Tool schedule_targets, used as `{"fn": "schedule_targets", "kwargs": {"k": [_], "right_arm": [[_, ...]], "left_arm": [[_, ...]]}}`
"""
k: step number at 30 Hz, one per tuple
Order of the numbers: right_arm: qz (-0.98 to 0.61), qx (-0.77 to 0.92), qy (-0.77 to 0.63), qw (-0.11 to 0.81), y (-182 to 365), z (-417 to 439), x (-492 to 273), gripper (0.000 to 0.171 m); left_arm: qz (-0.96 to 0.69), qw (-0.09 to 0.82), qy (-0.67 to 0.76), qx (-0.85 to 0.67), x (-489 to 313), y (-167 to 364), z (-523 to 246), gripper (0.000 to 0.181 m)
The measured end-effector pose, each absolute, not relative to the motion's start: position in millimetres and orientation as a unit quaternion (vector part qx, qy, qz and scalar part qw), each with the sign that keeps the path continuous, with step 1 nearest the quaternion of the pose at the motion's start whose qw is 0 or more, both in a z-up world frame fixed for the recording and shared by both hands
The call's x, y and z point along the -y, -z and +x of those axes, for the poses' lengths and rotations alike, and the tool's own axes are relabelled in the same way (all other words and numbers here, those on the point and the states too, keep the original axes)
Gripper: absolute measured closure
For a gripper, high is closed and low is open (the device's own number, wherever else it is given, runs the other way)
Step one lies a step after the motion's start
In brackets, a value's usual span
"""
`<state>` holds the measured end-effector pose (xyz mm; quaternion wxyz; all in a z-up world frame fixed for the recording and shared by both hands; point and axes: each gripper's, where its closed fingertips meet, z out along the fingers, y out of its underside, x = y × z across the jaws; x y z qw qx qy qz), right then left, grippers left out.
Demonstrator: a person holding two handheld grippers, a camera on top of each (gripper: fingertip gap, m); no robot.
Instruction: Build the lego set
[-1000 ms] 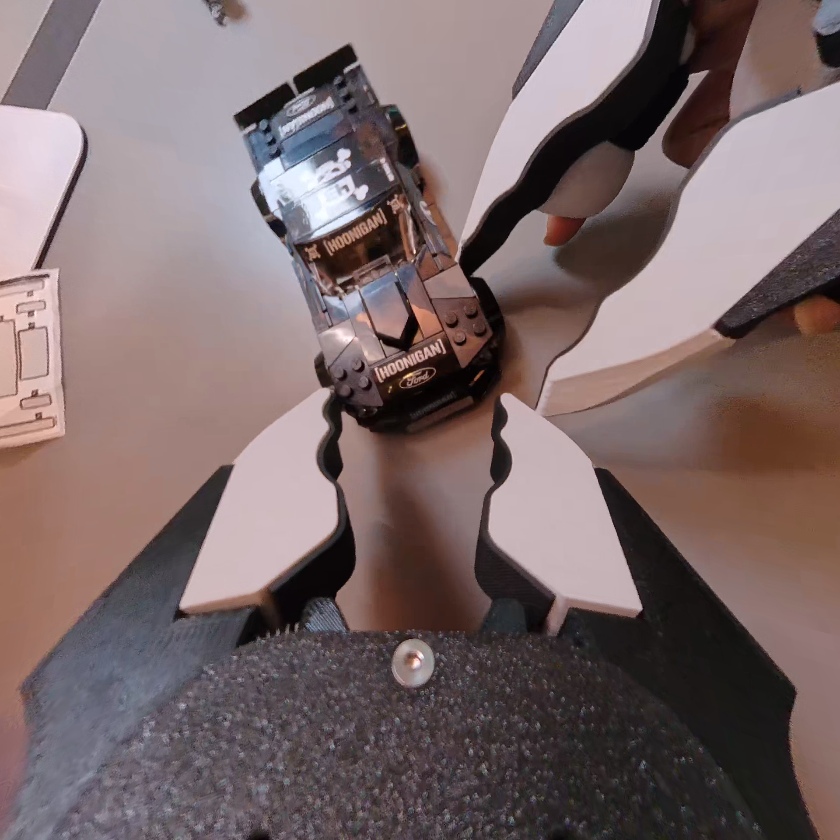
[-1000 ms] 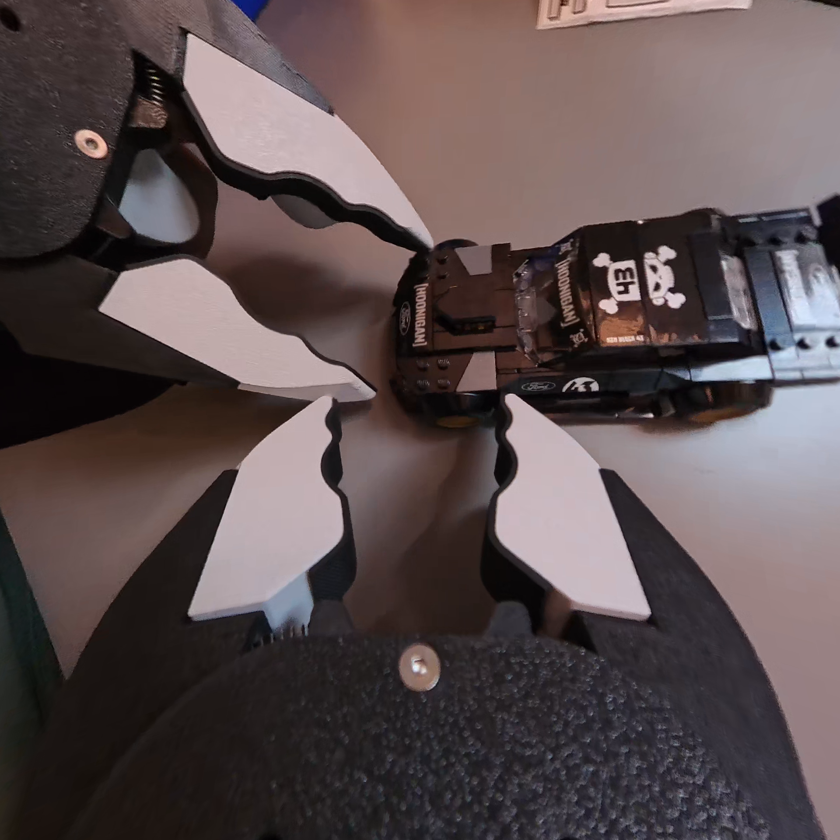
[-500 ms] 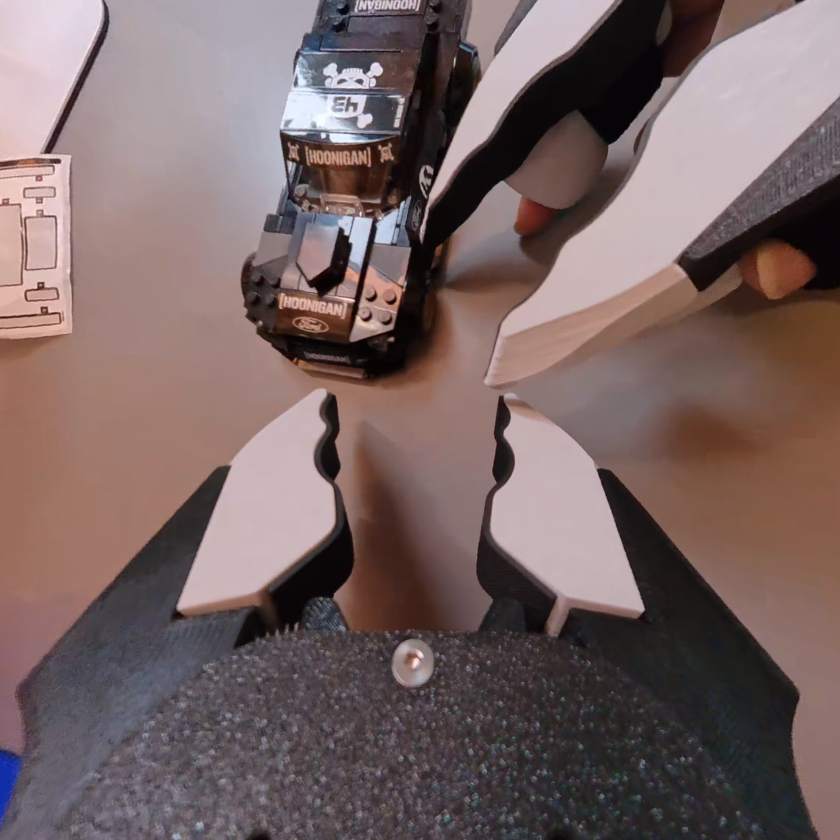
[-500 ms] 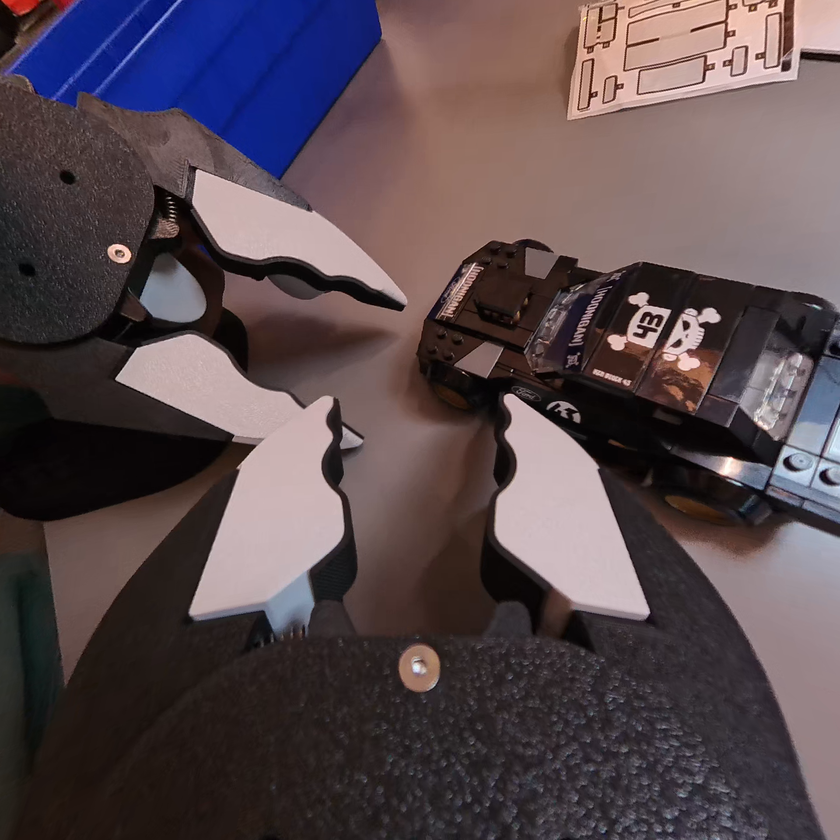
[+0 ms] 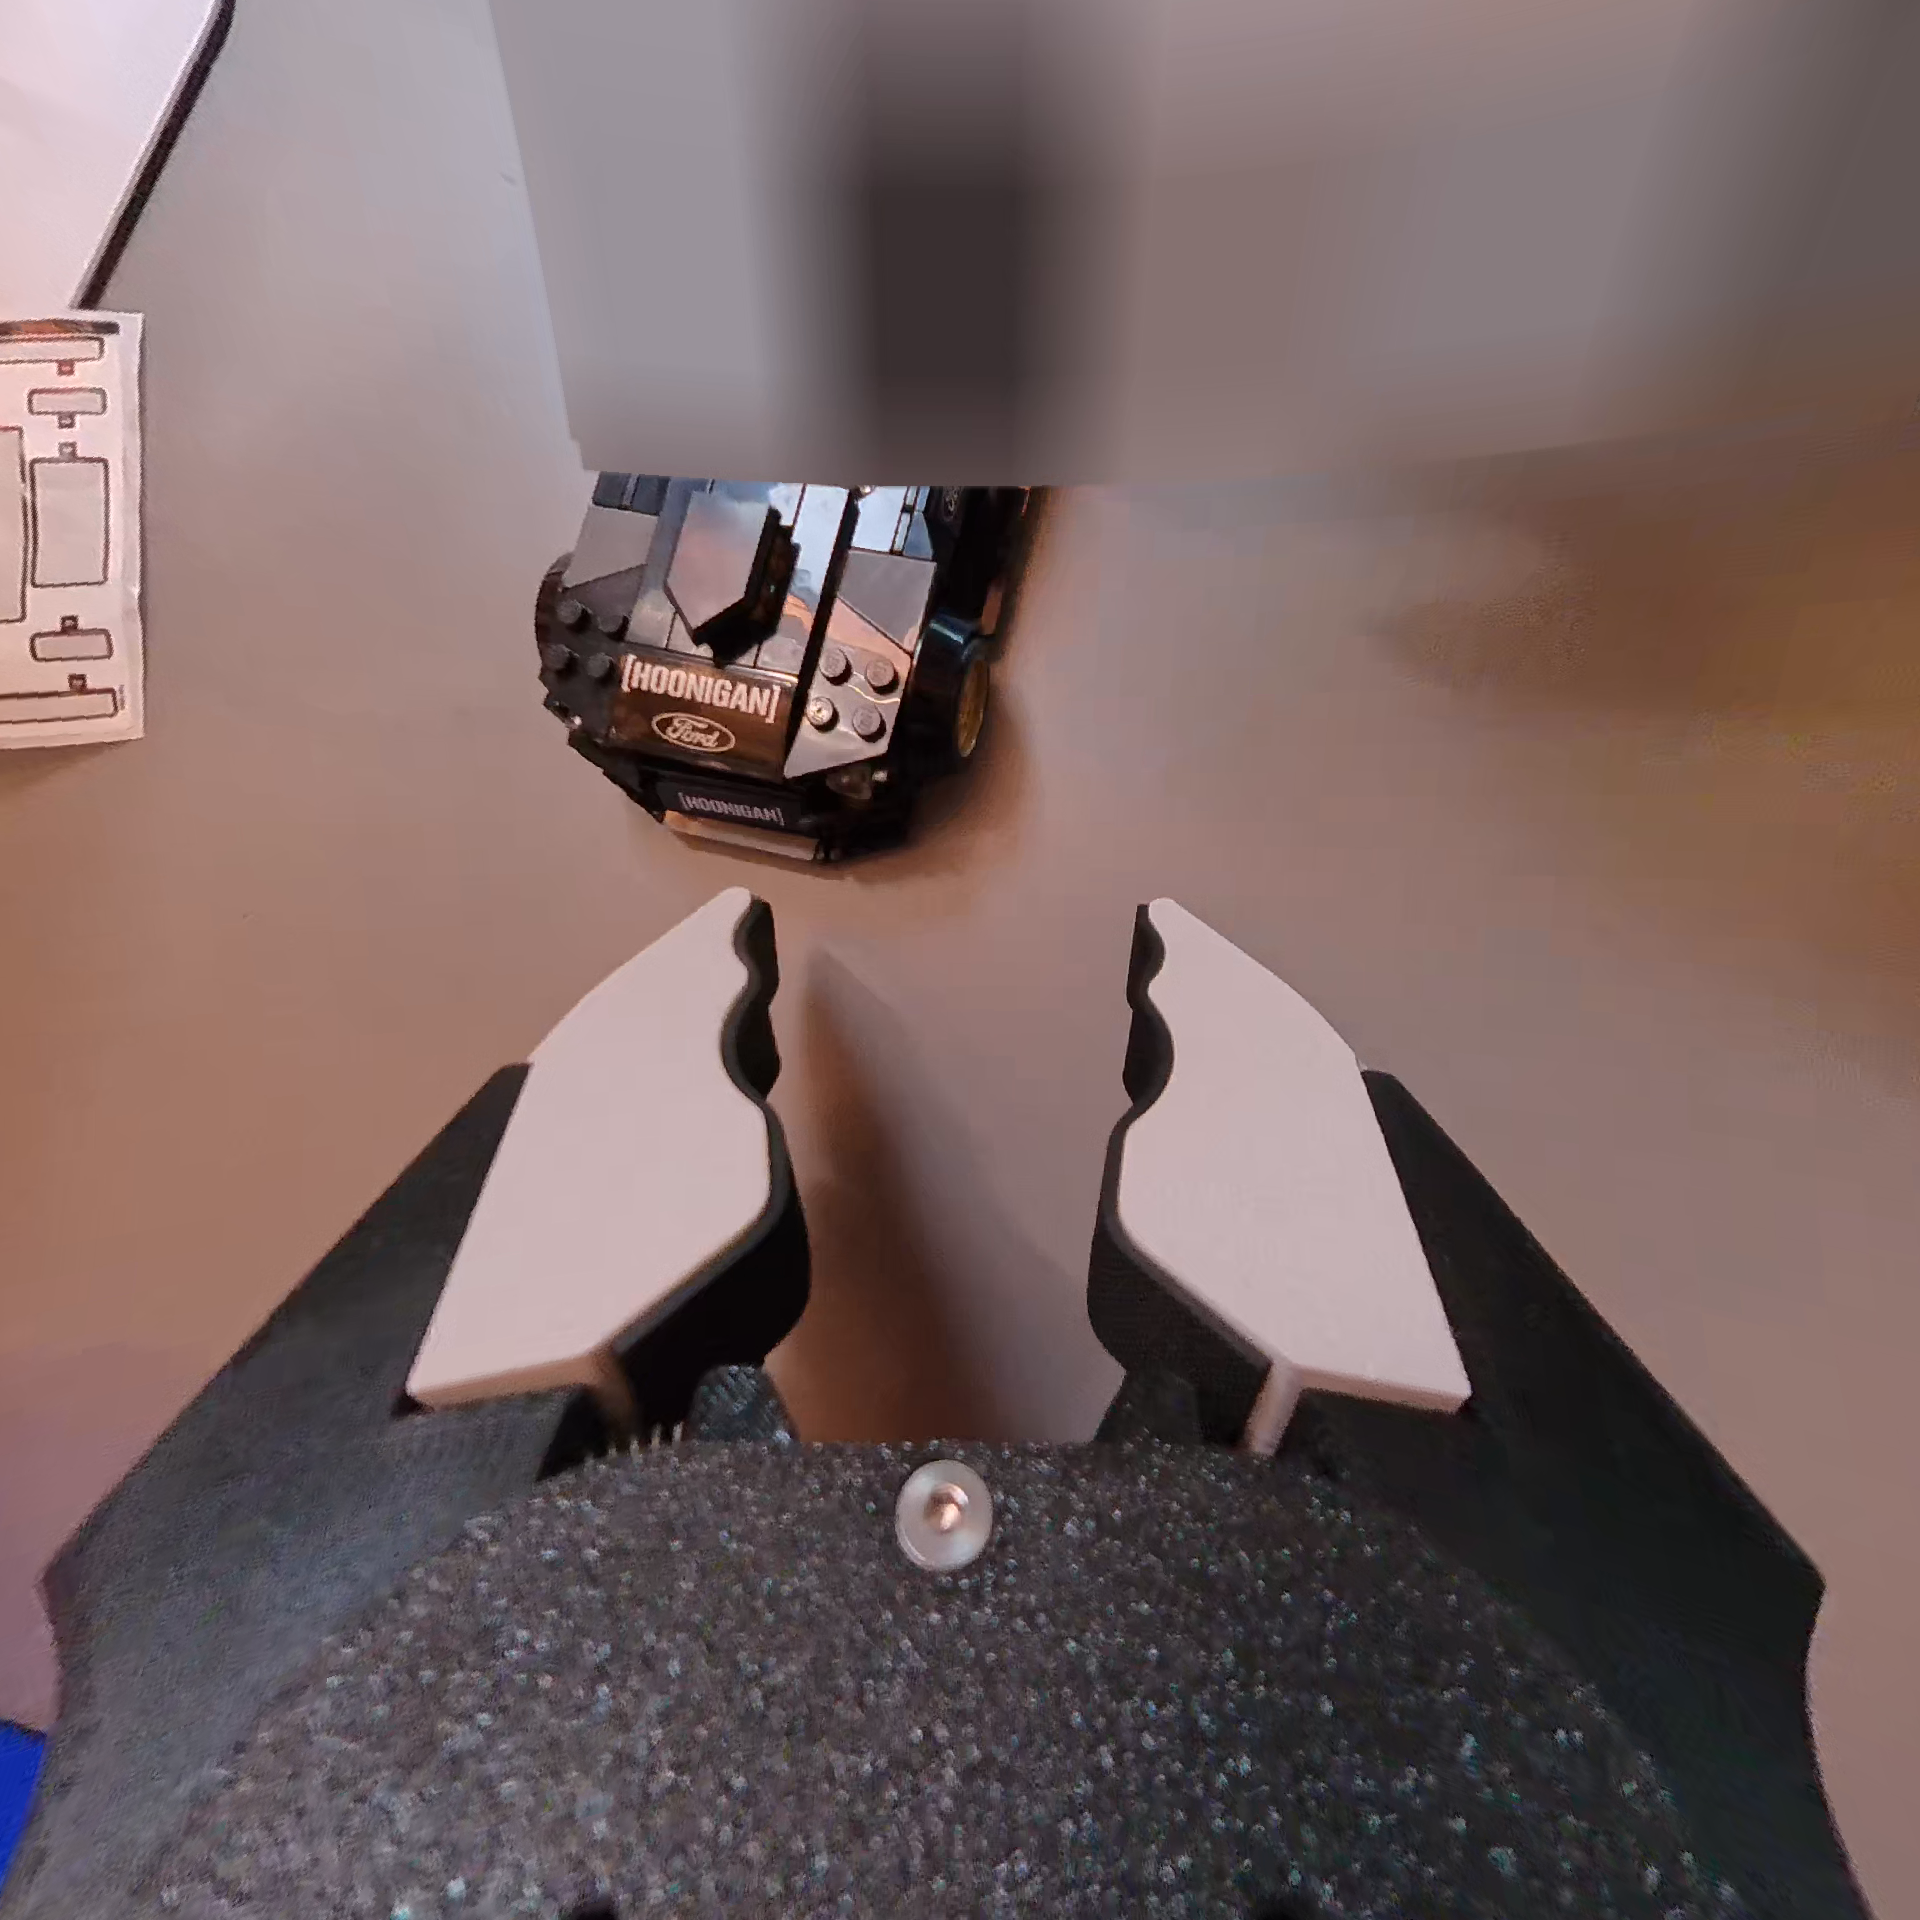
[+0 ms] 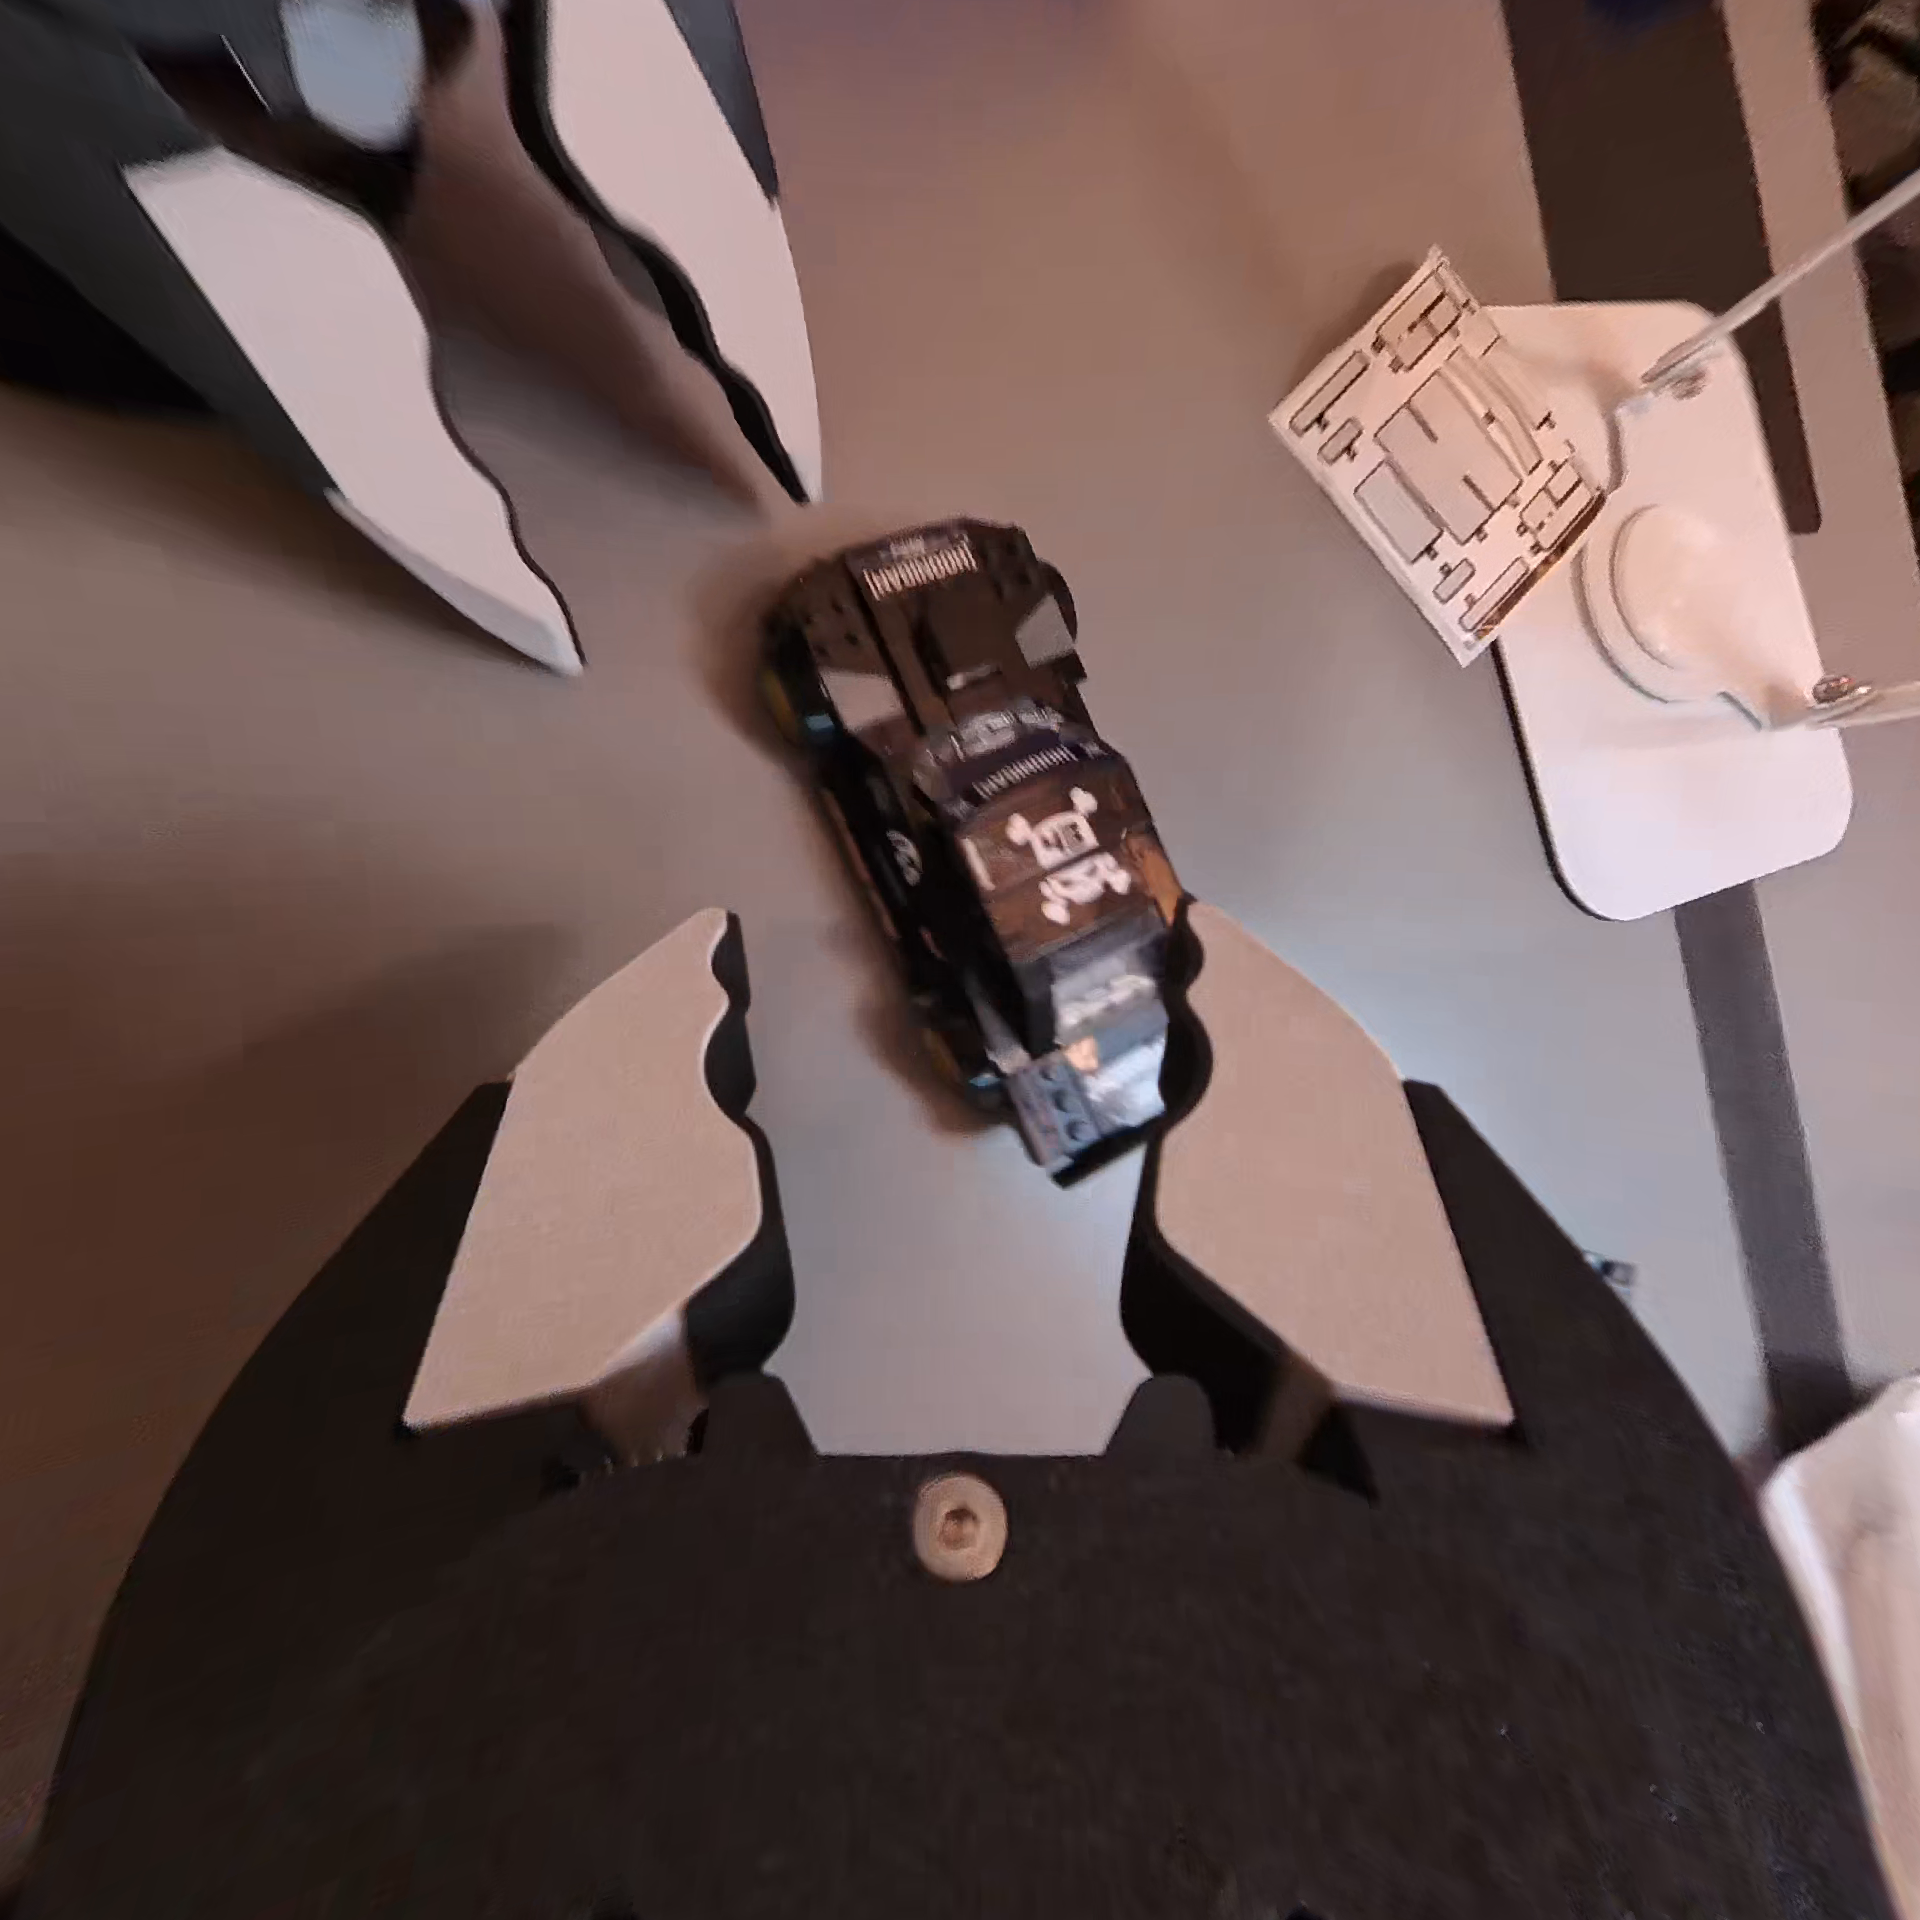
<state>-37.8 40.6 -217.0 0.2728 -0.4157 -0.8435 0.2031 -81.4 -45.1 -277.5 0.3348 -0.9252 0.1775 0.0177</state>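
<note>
Resting on the grey bench (image 5: 312, 1039), the black toy car (image 6: 966, 821) sits between us — our left gripper (image 5: 951, 914) gapes empty off its nose, our right gripper (image 6: 961, 925) spreads wide around its tail, gripping nothing.

A mosaic patch overlies the rear of the black lego car (image 5: 774, 665) in my left wrist view. My right wrist view is motion-smeared; my right finger (image 6: 1299, 1174) hides the car's rear corner. The sticker sheet (image 5: 62, 530) is cut off by the left edge.
</note>
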Motion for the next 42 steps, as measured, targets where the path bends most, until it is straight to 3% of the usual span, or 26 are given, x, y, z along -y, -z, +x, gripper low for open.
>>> {"fn": "schedule_targets", "kwargs": {"k": [7, 14, 29, 42], "right_arm": [[-0.342, 0.910, -0.165, 0.165, 256.3, -54.7, -70.2, 0.082], [-0.291, 0.936, -0.175, 0.094, 275.2, -60.8, -69.9, 0.088], [-0.286, 0.935, -0.194, 0.079, 271.1, -74.7, -48.4, 0.104], [-0.287, 0.947, -0.127, 0.069, 272.8, -74.6, -50.1, 0.104]], "left_arm": [[-0.932, 0.331, -0.030, -0.146, 42.3, 277.2, -76.8, 0.117], [-0.934, 0.344, -0.034, -0.093, 40.6, 274.2, -74.4, 0.117], [-0.935, 0.347, -0.030, -0.065, 39.3, 275.9, -75.4, 0.117], [-0.937, 0.342, -0.020, -0.070, 42.3, 279.8, -71.2, 0.117]]}}
